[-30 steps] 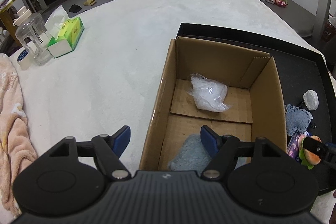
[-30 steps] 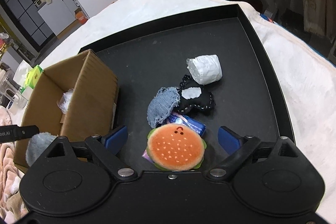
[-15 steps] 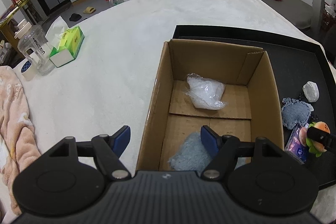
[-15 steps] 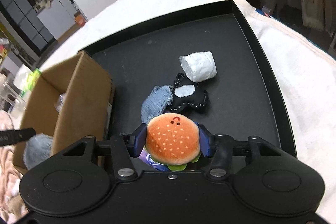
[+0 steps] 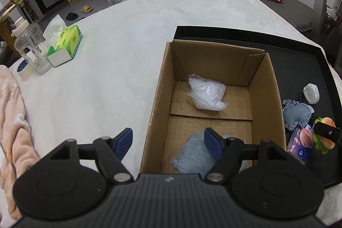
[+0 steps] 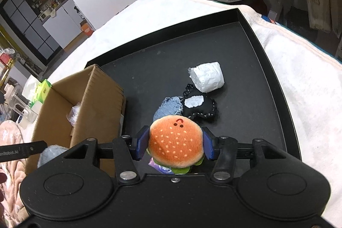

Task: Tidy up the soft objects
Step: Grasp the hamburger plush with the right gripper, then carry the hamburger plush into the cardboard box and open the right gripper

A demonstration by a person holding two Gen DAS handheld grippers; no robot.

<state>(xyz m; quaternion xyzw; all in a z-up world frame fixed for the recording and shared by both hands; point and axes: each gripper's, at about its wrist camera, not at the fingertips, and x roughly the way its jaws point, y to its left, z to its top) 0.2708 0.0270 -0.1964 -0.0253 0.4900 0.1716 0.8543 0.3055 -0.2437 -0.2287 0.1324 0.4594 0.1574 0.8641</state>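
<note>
Nearest in the right wrist view, right gripper (image 6: 175,145) with blue pads, jaws just closed and now clamped on both sides of a round orange plush hamburger toy (image 6: 175,143) with pale seed dots, a tiny stitched face and a green felt fringe below. Directly under it, a glossy purple soft packet (image 6: 161,167), only a corner showing. Just beyond, a frayed blue denim fabric patch (image 6: 168,107), touching a black felt plush piece with white stitching and a white oval (image 6: 199,107); behind that, a chunky white crumpled wad shaped like a short cylinder (image 6: 207,76). All resting on a matte black shallow rectangular tray (image 6: 265,61) with a raised rim, set on a fluffy white blanket-covered surface (image 6: 303,89). In the left wrist view, left gripper (image 5: 167,140) with jaws apart and empty, one blue pad outside and one inside the near wall of an open brown corrugated cardboard box (image 5: 157,104). On the box floor, near end, a fuzzy light-blue fluffy cloth (image 5: 190,155); farther in, a crinkly clear plastic bag of white stuffing (image 5: 207,94). Box sitting partly on the tray's left end, with the gripped toy just past its right wall. Far left, a pink plush towel (image 5: 12,125), then a roll of tape (image 5: 22,69), a clear plastic jug (image 5: 34,50) and a green tissue box (image 5: 64,46) with a white sheet sticking up.
</note>
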